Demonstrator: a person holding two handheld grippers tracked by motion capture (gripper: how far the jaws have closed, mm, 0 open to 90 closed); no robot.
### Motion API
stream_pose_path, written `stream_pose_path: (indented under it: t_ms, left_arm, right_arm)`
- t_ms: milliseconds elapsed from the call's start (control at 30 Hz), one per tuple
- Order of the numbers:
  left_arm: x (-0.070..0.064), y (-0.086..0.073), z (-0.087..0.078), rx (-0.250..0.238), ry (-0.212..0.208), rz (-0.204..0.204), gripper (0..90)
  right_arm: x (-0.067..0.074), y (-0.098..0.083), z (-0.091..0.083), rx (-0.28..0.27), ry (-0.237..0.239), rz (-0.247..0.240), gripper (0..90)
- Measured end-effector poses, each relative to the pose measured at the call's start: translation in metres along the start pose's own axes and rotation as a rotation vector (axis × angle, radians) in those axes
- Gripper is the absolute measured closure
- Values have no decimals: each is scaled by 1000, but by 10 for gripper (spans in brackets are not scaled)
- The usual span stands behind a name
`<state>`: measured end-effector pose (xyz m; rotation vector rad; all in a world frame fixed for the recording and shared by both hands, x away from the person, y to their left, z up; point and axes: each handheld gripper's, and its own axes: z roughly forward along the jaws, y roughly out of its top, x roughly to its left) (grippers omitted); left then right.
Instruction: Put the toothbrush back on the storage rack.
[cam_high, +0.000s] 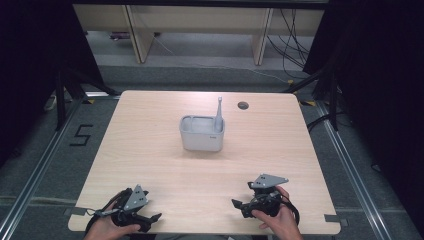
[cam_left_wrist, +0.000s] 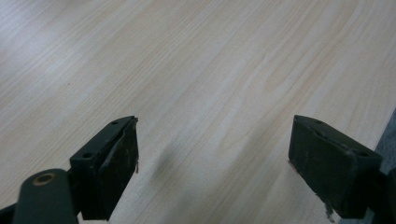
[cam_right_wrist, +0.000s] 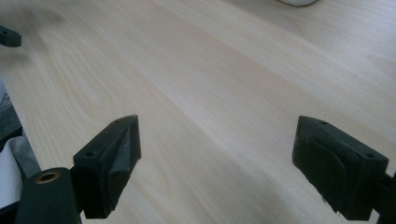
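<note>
Left gripper (cam_high: 150, 220): held in the person's left hand (cam_high: 107, 227) at the near left corner of the tabletop (cam_high: 150, 150), low over the wood; in the left gripper view (cam_left_wrist: 212, 154) its jaws stand wide apart with bare wood between them, grasping nothing
Right gripper (cam_high: 236, 205): held in the right hand (cam_high: 280, 220) near the near edge, right of the middle, its jaws aimed toward the left gripper; in the right gripper view (cam_right_wrist: 215, 156) the jaws are spread wide and released over bare wood
Gap between grippers: well apart along the near edge
Grey container (cam_high: 201, 133): stands upright about the middle of the tabletop, toward the far edge, well apart from both grippers; rectangular, open at the top
Grey brush-like tool (cam_high: 218, 116): stands upright in the right end of the container, its thin top rising above the rim; what kind of tool it is cannot be told
Round hole (cam_high: 243, 105): in the tabletop by the far edge, right of the container
Floor mark 5 (cam_high: 81, 135): on the floor beyond the left edge
</note>
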<state>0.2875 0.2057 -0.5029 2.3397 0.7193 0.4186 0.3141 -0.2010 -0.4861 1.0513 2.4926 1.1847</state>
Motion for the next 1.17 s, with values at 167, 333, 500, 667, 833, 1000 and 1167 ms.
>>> stream_pose_path:
  t_ms: [167,333,500,667,833,1000,1167]
  left_arm:
    - [0,0,0,-1,0,0,158]
    - [0,0,-1,6,2,9,158]
    - [0,0,-1,5,2,9,158]
    - [0,0,-1,6,1,10,158]
    - [0,0,-1,5,1,10,158]
    - [0,0,-1,6,2,10,158]
    - [0,0,-1,6,1,10,158]
  right_arm:
    - [3,-1,0,19,-5,-2,163]
    - [2,-1,0,24,-14,-16,164]
    - [2,-1,1,33,-1,-27,163]
    - [3,-1,1,45,-11,-21,163]
    - [3,-1,1,44,-4,-24,164]
    - [2,0,1,38,-10,-41,163]
    - [2,0,1,38,-5,-41,163]
